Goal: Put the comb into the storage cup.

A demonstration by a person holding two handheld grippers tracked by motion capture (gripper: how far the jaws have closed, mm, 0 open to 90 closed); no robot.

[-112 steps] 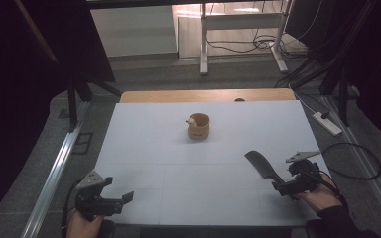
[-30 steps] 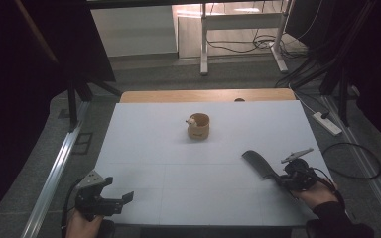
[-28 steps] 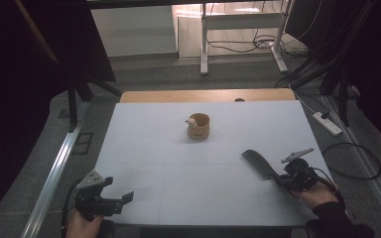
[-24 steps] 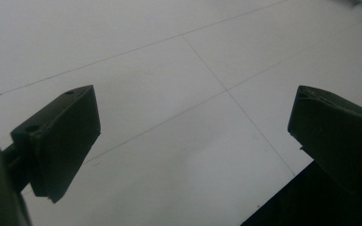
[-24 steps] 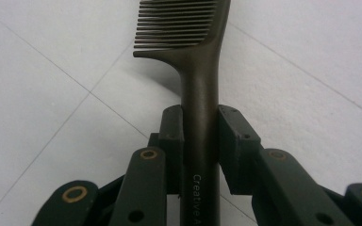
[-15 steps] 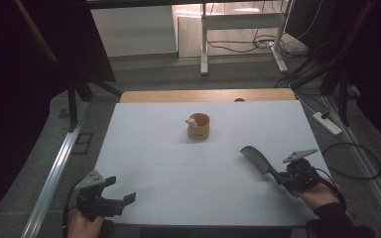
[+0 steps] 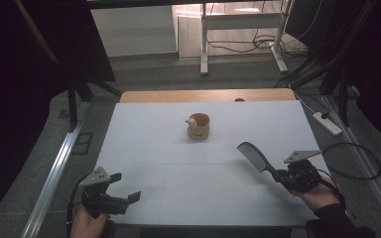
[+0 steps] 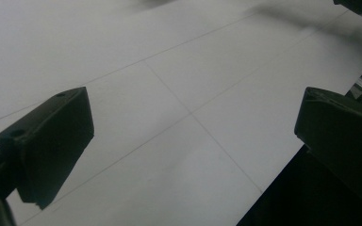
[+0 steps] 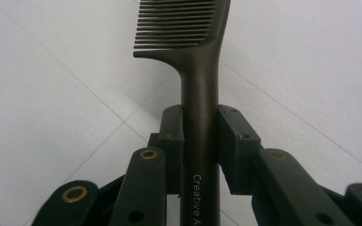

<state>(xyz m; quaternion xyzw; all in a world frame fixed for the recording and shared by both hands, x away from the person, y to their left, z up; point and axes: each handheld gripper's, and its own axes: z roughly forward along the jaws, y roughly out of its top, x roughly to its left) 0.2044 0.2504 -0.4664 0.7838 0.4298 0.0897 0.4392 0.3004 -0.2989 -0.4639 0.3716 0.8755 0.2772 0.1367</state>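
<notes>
Black right gripper (image 9: 200, 141) with brass rivets and grey three-cornered plate (image 7: 301, 156); dark sleeve (image 7: 335, 220); black left gripper (image 7: 110, 198).

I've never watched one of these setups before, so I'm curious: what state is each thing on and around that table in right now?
Comb: clamped by its handle, teeth end pointing toward the cup.
Right gripper: shut on the comb.
Left gripper: open, holding nothing, low over the table.
Wooden cup: upright mid-table, a small pale thing at its rim.

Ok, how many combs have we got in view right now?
1. The black comb is clamped by its handle in the right gripper, near the table's right edge, teeth end pointing toward the wooden cup.
</notes>
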